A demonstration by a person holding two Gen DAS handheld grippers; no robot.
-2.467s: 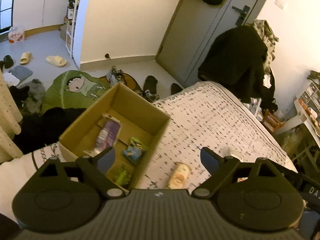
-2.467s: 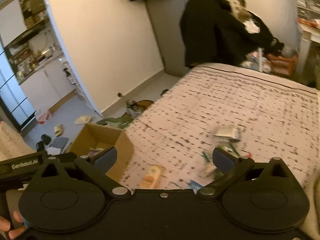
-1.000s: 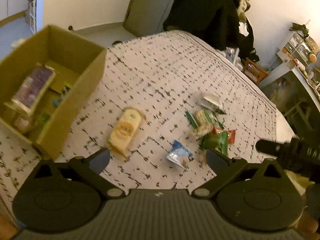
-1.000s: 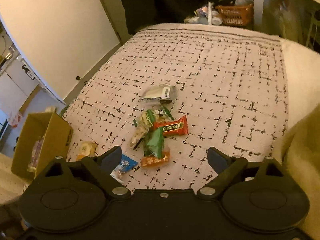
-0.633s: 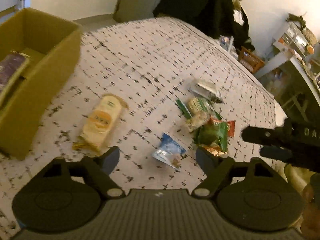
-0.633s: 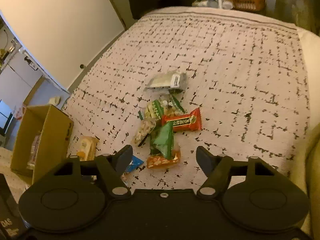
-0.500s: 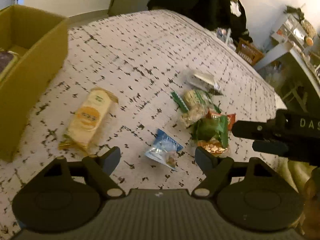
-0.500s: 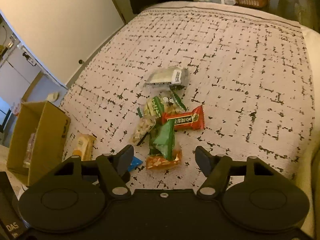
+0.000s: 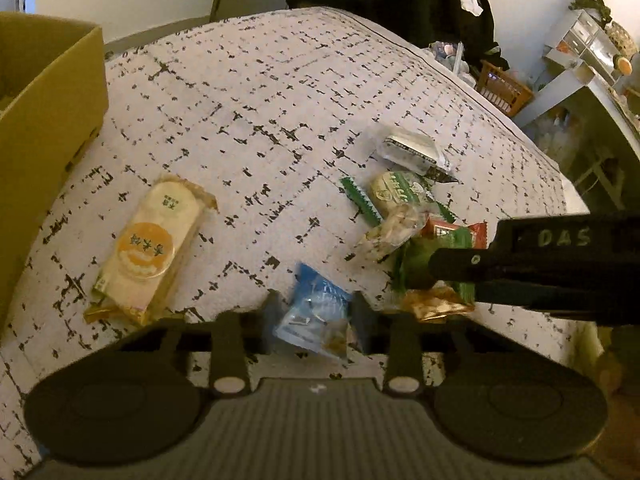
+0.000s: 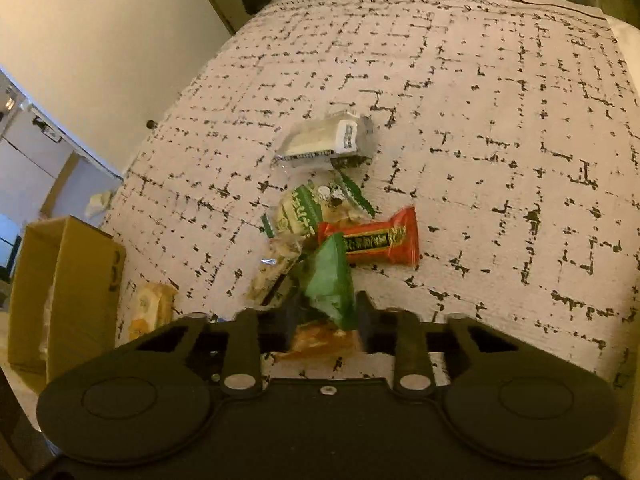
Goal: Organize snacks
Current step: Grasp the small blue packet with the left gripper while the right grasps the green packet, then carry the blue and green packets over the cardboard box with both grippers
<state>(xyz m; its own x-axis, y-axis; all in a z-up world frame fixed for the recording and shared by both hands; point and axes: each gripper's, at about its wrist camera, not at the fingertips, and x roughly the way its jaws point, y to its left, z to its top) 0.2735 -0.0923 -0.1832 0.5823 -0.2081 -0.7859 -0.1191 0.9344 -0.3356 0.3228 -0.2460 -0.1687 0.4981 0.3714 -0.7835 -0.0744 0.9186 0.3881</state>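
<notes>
Down on the bed (image 9: 280,92), whose cover is pale quilted cloth with broken black grid marks, lie seven crinkly snack packets. Low in the left wrist frame, the left gripper (image 9: 314,318) has its fingers clenched on a small blue-and-clear sachet (image 9: 314,312). Low in the right wrist frame, the right gripper (image 10: 323,322) grips a green-and-orange foil packet (image 10: 330,276) the same way. Just above that packet lie a red glossy bar (image 10: 372,242), a green-and-cream packet (image 10: 302,210), a clear nut packet (image 10: 272,270) and, higher up, one silver-grey pouch (image 10: 326,142). One long cream biscuit pack (image 9: 150,248) lies alone at centre left, near a single open cardboard box (image 9: 44,120) at the left edge.
</notes>
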